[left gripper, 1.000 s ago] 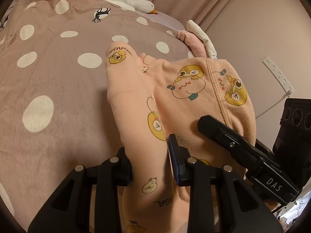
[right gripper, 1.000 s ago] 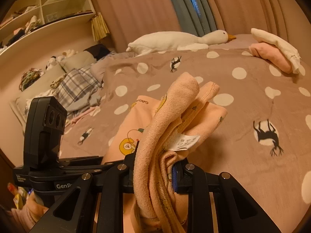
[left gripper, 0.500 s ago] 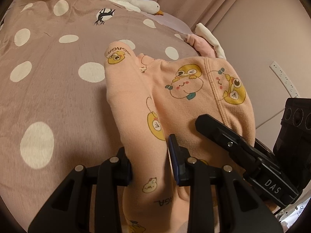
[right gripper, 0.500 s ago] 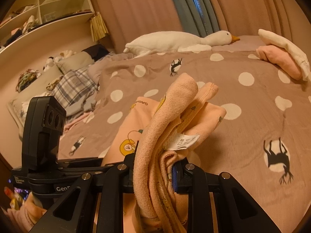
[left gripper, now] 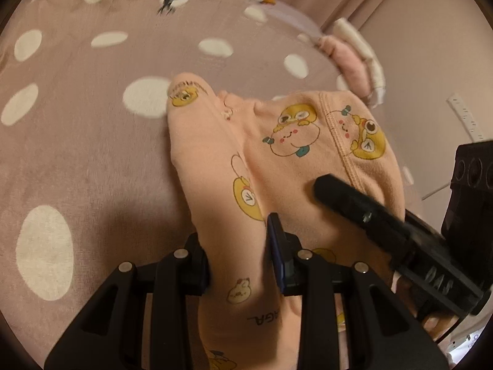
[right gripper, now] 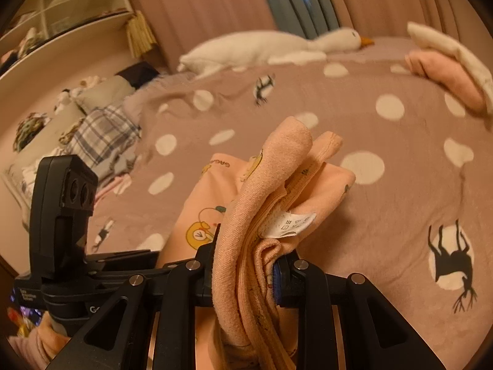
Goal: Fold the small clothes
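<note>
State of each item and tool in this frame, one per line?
Left tool: shut on peach garment.
Right tool: shut on peach garment.
Peach garment: bunched, gripped at two spots, far end on bedspread.
Care label: exposed.
Pink-and-white clothes: stacked on bedspread.

Peach cartoon-print garment (left gripper: pixel 286 154), white-dotted mauve bedspread (left gripper: pixel 77 141)

Dim, warm amber indoor light, soft shadows, heavy fisheye bending with dark corners, and motion blur toward the edges.
</note>
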The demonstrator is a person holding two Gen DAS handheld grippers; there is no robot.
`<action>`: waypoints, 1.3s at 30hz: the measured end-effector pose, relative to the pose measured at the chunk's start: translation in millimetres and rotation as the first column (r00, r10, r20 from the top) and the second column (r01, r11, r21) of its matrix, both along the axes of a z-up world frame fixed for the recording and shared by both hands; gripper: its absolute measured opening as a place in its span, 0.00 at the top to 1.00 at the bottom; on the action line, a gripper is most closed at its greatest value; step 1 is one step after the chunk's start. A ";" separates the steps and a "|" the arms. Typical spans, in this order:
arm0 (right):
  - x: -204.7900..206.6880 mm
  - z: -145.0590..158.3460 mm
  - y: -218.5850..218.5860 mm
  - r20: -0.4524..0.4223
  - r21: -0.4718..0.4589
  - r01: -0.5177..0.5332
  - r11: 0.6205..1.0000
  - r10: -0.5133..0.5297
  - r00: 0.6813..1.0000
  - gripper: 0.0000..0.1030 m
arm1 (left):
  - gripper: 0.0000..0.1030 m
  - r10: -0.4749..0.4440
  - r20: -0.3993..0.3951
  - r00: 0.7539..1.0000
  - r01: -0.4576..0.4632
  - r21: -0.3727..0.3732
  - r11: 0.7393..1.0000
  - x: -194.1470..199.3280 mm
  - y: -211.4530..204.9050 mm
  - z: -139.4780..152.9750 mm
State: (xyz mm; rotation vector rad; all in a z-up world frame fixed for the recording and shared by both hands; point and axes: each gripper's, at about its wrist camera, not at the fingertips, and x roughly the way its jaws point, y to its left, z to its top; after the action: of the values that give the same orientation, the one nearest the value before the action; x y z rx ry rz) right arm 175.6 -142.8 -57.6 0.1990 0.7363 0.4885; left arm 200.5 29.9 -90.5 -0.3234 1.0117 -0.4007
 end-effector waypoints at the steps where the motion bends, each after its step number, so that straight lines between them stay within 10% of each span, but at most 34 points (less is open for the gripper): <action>1: 6.0 -5.8 -3.4 -0.035 0.005 0.019 1.000 -0.018 0.999 0.75 | 0.70 0.006 -0.009 1.000 -0.006 0.010 1.000 1.4 0.9 -3.7; 19: -1.5 -44.1 -59.6 -0.241 0.086 0.166 0.982 -0.141 0.960 0.49 | 0.21 0.075 -0.006 0.997 -0.074 0.129 0.989 -29.8 23.0 -9.1; 39: -95.7 -19.9 -52.4 -0.135 -0.173 0.126 0.977 -0.151 0.979 0.43 | 0.11 0.129 0.011 0.992 -0.127 0.282 0.951 -126.4 20.8 15.6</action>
State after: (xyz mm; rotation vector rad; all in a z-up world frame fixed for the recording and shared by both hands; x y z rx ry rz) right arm 79.9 -195.2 -77.5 0.1329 0.8969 0.2803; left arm 74.0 50.7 -75.0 -0.1313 1.0340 -0.1339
